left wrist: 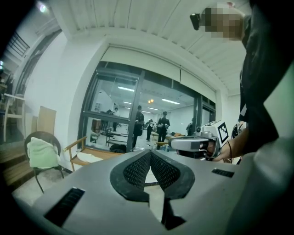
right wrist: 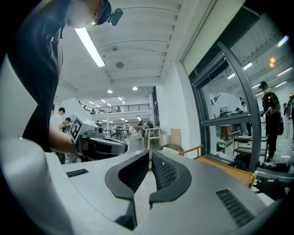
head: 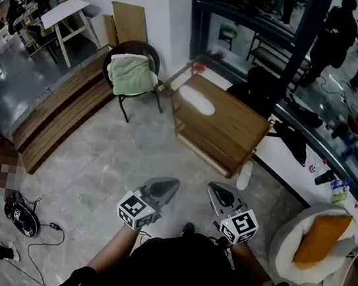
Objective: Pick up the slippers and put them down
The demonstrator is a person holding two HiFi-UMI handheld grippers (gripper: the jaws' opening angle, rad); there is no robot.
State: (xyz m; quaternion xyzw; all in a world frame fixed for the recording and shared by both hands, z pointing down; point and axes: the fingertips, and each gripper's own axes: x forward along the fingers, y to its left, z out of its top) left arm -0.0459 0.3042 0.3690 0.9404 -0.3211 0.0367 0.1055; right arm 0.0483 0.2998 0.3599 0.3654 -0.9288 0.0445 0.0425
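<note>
On a grey stone-tiled floor [head: 110, 155] that runs up to a glass wall [head: 247, 42] with people standing beyond it, a black device [head: 21, 215] on a cable lies at far left near a run of wooden steps [head: 63, 115]. Next along, a round-backed chair [head: 136, 49] holds a folded green cushion [head: 130, 74]. A low wooden table [head: 227, 129] stands at centre with one white slipper [head: 197, 100] lying on its top, and a second white slipper [head: 245, 175] rests on the floor against the table's near right corner. At right, a white round seat [head: 291, 239] cradles an orange cushion [head: 321, 237]. In the foreground the person holds both tools out roughly level, side by side, aimed toward the table. The left gripper [head: 162, 186] has its jaws together on nothing, and the right gripper [head: 219, 193] is likewise closed and empty. Both are well short of the slippers.
</note>
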